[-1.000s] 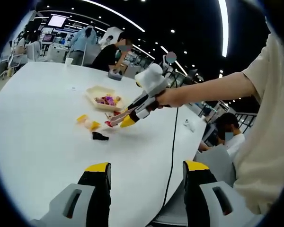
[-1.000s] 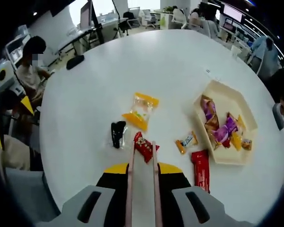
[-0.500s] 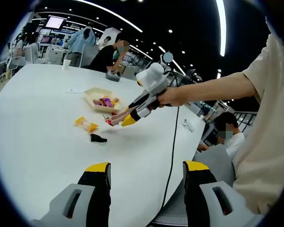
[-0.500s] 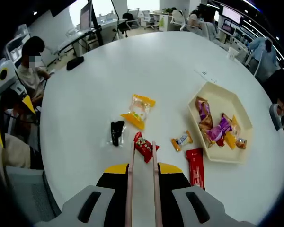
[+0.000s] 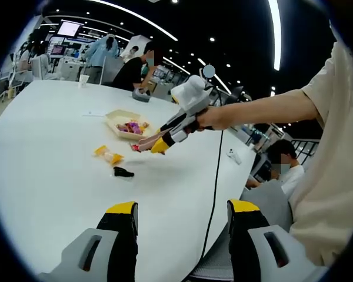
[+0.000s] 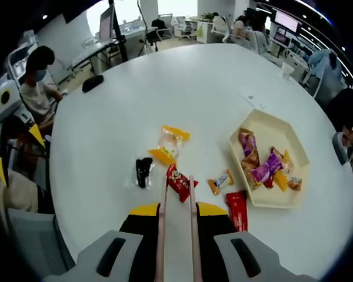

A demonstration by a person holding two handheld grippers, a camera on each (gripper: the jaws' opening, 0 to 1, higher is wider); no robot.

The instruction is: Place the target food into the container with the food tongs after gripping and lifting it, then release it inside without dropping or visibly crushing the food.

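Holding the food tongs (image 6: pixel 177 217) shut on a red snack packet (image 6: pixel 179 182), the right gripper (image 6: pixel 177 212) sits above the round white table (image 6: pixel 135 106); its yellow-tipped jaws press the tong arms together & the packet is pinched at the tong tips, lifted off the tabletop. In the left gripper view the same right gripper (image 5: pixel 160 145) reaches in from the right, held by a person's hand (image 5: pixel 215 119), w/ tongs (image 5: pixel 146 141) and red packet (image 5: pixel 135 147) hanging in the air near the tray (image 5: pixel 113 123).

Container = cream hexagonal tray (image 6: pixel 269 124), to the right of the tongs in the right gripper view, apart from them. Inside it: several wrapped snacks, incl. purple wrappers (image 6: pixel 260 172) & orange ones.

On the table, outside the tray:
- orange-and-clear snack bag (image 6: pixel 169 143), just beyond the tong tips
- small black packet (image 6: pixel 143 170), left of the tips
- small orange-ended candy (image 6: pixel 220 181), betw. tongs & tray
- long red bar (image 6: pixel 238 210), touching or nearly touching the tray's near edge

Left gripper (image 5: pixel 182 235): jaws apart, nothing betw. them, low over the table edge, well away from the food; it also appears at the left edge of the right gripper view (image 6: pixel 6 126). Black cable (image 5: pixel 215 188) runs across the table near it. Seated people & desks in the background.
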